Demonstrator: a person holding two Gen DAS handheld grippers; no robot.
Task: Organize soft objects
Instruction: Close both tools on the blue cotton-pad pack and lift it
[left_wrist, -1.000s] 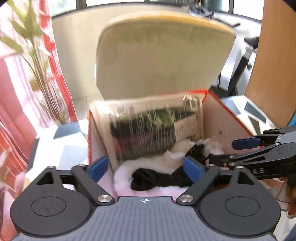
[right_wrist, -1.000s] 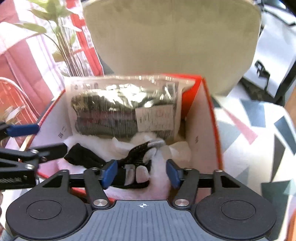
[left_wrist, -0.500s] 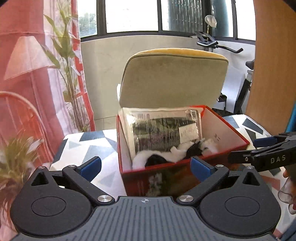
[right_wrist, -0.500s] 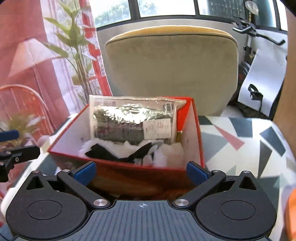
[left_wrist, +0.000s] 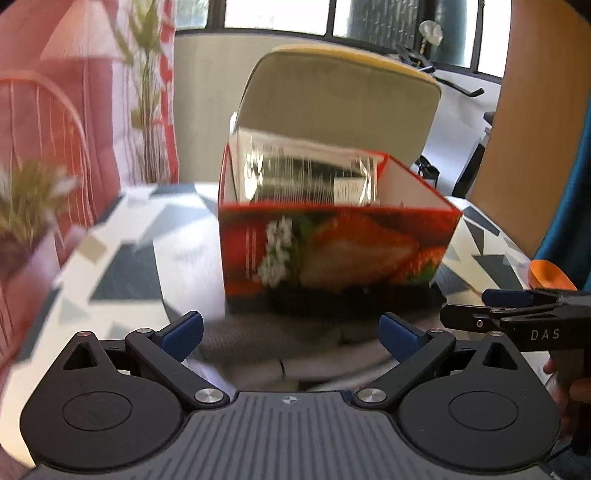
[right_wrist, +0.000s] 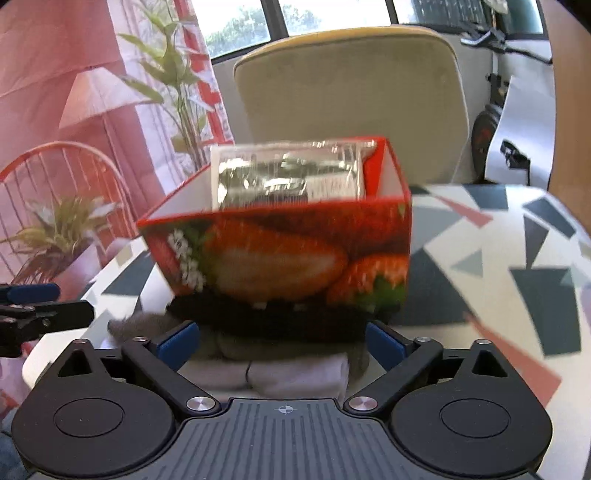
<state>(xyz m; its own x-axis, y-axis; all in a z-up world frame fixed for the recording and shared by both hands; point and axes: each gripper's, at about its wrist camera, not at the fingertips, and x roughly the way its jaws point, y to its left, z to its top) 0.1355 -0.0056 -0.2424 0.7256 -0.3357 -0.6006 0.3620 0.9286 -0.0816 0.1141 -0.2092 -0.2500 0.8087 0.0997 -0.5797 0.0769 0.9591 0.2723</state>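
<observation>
Both tongs were seen spread wide and empty. The right gripper (right_wrist: 282, 341) had just been narrowing slightly from its widest, with nothing pressed by its pads. The left gripper (left_wrist: 291, 330) stood equally spread. Just ahead of both, a pile of folded soft cloths (right_wrist: 295, 365), grey and pale with a dark piece (right_wrist: 280, 317) beyond, lay on the patterned table (right_wrist: 498, 258). Past it stood the strawberry box (left_wrist: 332, 251), a plastic-wrapped pack (right_wrist: 288, 177) upright inside. The step was judged to be reaching for the next cloth; closing on the nearest fold was called for.
</observation>
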